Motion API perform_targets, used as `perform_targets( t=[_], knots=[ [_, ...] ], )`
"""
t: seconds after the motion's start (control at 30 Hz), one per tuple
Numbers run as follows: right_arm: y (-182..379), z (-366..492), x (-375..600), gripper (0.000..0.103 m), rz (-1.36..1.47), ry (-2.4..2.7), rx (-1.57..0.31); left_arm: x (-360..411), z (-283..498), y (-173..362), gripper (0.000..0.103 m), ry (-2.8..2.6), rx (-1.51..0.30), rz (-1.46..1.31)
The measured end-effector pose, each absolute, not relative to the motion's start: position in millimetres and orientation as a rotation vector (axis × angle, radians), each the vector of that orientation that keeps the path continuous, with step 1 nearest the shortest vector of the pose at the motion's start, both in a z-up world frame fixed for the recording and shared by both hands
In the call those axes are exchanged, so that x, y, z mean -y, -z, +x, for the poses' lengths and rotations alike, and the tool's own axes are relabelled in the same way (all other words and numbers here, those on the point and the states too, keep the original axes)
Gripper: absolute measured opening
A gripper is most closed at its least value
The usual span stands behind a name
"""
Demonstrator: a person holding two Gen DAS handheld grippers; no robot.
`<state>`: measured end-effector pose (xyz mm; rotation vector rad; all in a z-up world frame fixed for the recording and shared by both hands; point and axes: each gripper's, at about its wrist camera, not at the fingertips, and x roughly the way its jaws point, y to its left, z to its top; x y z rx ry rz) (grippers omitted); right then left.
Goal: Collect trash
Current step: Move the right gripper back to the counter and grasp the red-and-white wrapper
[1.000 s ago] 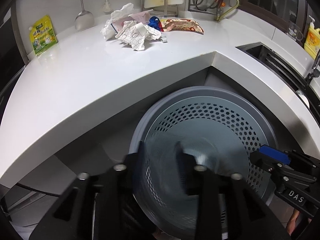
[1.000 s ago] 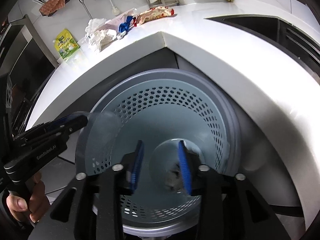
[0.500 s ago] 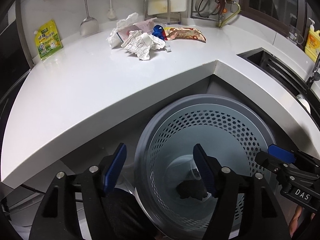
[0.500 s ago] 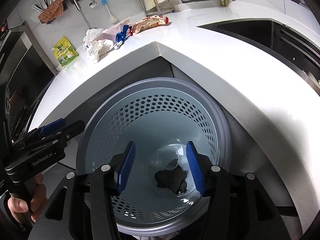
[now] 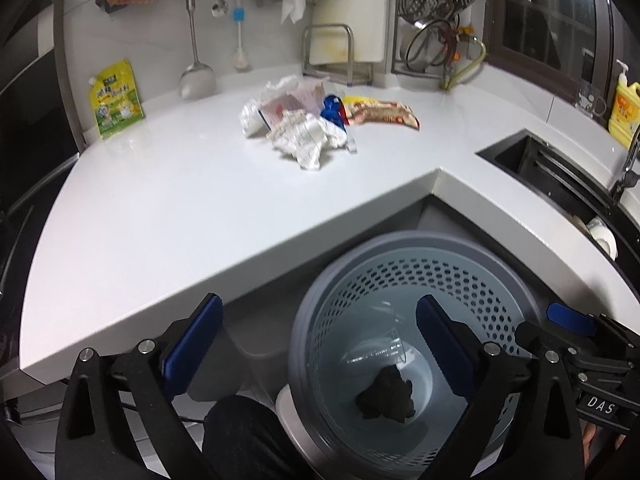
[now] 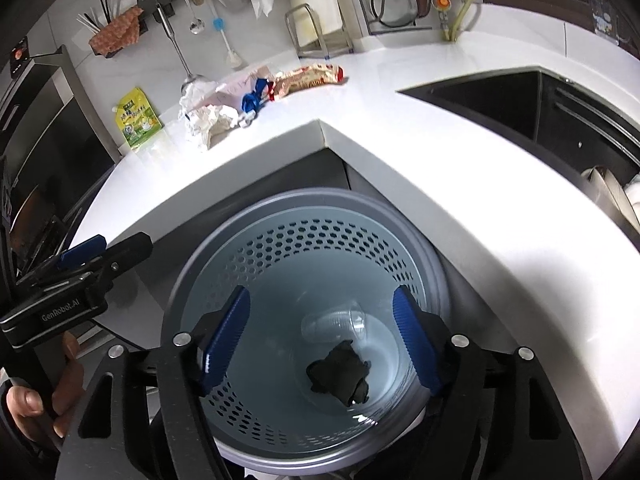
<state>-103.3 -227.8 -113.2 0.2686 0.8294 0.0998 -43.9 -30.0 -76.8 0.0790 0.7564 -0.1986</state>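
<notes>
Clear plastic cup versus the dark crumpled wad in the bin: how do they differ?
The clear plastic cup is see-through and keeps its shape, lying on its side; the dark crumpled wad is opaque, near black and shapeless. Both lie at the bottom of the perforated bin, close together.

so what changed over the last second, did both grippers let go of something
Yes. Both were shut a second ago; now the left gripper and right gripper have their fingers spread wide and hold nothing. The clear plastic cup and dark wad now lie at the bottom of the bin. The trash pile on the counter stayed put.
</notes>
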Motion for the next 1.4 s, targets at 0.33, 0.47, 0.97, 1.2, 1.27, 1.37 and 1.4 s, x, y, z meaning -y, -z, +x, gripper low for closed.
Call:
perform_targets(
  t=[0.33, 0.47, 0.97, 1.2, 1.27, 1.37, 1.4],
  knots=[
    [86, -94, 225, 0.078, 0.221, -0.127, -0.747, 18, -34, 51, 0.097, 0.155, -0.687, 0.054],
    [76, -78, 228, 0.079, 0.196, -0.132, -0.725, 13, -17, 43, 0.097, 0.123, -0.67, 0.039],
    [37, 24, 246, 0.079, 0.106, -0.184, -0.716, 24, 61, 35, 0.097, -0.002, -0.689, -0.012],
    [29, 89, 253, 0.079, 0.014, -0.247, -0.764, 31, 84, 42, 0.097, -0.035, -0.721, -0.039],
    [32, 110, 253, 0.079, -0.026, -0.262, -0.771, 33, 88, 44, 0.097, -0.045, -0.726, -0.045],
    [38, 136, 253, 0.079, -0.061, -0.287, -0.781, 35, 93, 46, 0.097, -0.061, -0.735, -0.044],
    [40, 145, 253, 0.079, -0.071, -0.295, -0.786, 35, 95, 47, 0.097, -0.065, -0.739, -0.044]
  ],
)
